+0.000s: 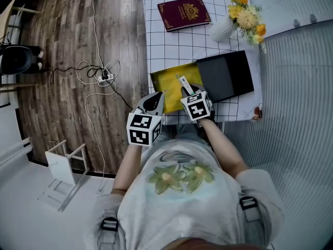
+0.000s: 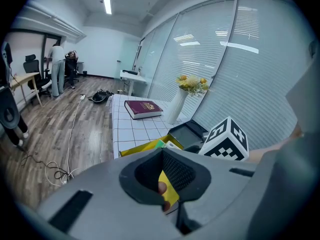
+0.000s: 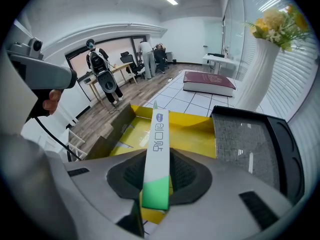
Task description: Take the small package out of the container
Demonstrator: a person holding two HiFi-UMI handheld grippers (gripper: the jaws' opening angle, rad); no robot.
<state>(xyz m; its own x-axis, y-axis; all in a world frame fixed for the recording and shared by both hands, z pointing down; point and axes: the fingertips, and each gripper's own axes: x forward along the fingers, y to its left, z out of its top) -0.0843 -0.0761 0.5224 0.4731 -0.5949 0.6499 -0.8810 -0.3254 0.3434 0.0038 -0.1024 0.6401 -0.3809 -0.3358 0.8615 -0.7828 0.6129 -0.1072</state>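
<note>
A small, flat white-and-green package stands on edge between the pads of my right gripper, which is shut on it. In the head view the package is lifted just above the open yellow container near the table's front edge. The container's yellow floor shows below the package. My left gripper hovers at the container's near left corner. Its jaws stand slightly apart with nothing between them; only the yellow container shows through the gap.
The black lid lies right of the container. A maroon book and a white vase of yellow flowers sit farther back on the white grid tablecloth. Cables and a power strip lie on the wooden floor at left.
</note>
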